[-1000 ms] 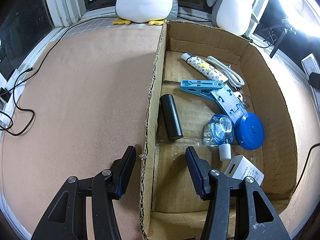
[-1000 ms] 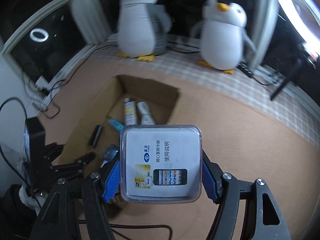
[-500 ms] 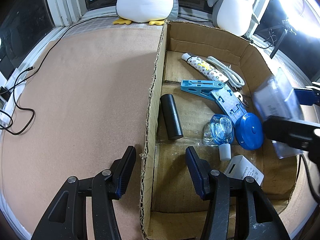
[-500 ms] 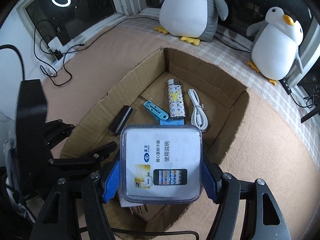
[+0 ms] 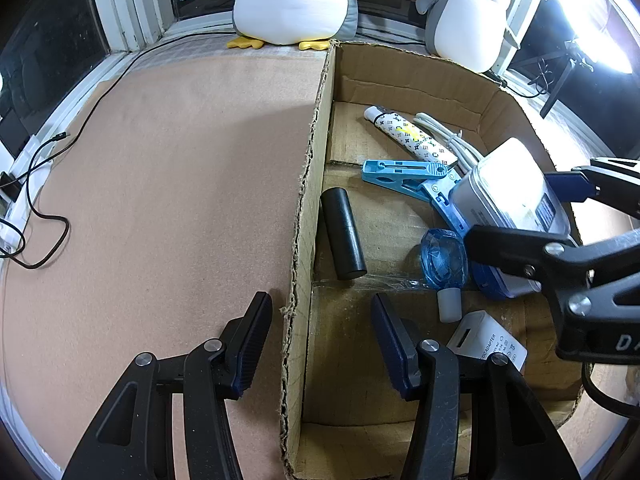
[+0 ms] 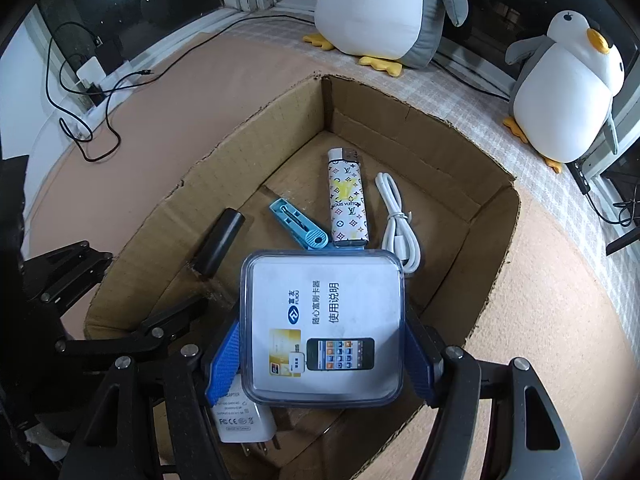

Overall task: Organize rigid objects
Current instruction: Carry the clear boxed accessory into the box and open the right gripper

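Observation:
An open cardboard box (image 5: 420,76) on a tan mat holds a black cylinder (image 5: 343,236), a patterned lighter (image 5: 412,136), a blue clip (image 5: 400,172), a white cable (image 6: 398,216), a clear blue bottle (image 5: 444,258) and a white adapter (image 5: 484,340). My right gripper (image 6: 322,360) is shut on a clear plastic case (image 6: 320,320) with a printed card inside. It holds the case just above the box's near right part, over the blue items. My left gripper (image 5: 320,298) stands open astride the box's left wall, not touching it.
Two plush penguins (image 5: 292,0) (image 5: 472,12) stand on the sill behind the box. Black cables (image 5: 44,208) and a charger lie at the mat's left edge. Bare tan mat (image 5: 180,180) stretches left of the box.
My right gripper has come in over the box with the case and sunk lower, covering the blue round item. The left gripper has kept still.

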Demonstrator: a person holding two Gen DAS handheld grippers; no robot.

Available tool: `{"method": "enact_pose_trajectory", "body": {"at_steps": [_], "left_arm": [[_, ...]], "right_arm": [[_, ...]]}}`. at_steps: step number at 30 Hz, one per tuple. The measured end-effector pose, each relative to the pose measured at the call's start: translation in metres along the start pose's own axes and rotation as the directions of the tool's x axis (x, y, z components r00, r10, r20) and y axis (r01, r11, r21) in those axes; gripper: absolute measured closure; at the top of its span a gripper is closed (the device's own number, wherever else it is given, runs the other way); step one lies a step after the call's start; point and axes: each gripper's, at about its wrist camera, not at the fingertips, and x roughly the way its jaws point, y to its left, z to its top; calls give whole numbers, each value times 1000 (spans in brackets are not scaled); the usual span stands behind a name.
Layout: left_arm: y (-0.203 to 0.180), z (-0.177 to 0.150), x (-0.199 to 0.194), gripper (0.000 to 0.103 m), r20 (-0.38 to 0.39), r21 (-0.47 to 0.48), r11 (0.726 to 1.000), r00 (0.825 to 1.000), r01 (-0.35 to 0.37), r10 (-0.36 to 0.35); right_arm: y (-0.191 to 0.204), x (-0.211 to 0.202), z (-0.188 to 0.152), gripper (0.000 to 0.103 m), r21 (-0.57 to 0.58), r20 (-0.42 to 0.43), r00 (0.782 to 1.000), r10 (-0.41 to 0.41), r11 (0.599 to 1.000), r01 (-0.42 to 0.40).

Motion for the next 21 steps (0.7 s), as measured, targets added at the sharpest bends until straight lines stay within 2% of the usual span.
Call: {"method": "enact_pose_trajectory", "body": {"at_steps": [13,21], "left_arm": [[1,0,1,48,0,-1,1000,1000,0,0],[1,1,0,48,0,2,1000,1000,-1,1]], "right_arm": [[-7,-3,2,33,34,24,1000,6,999,-6],[-5,-15,-10,33,42,51,999,-16,999,14]]}}
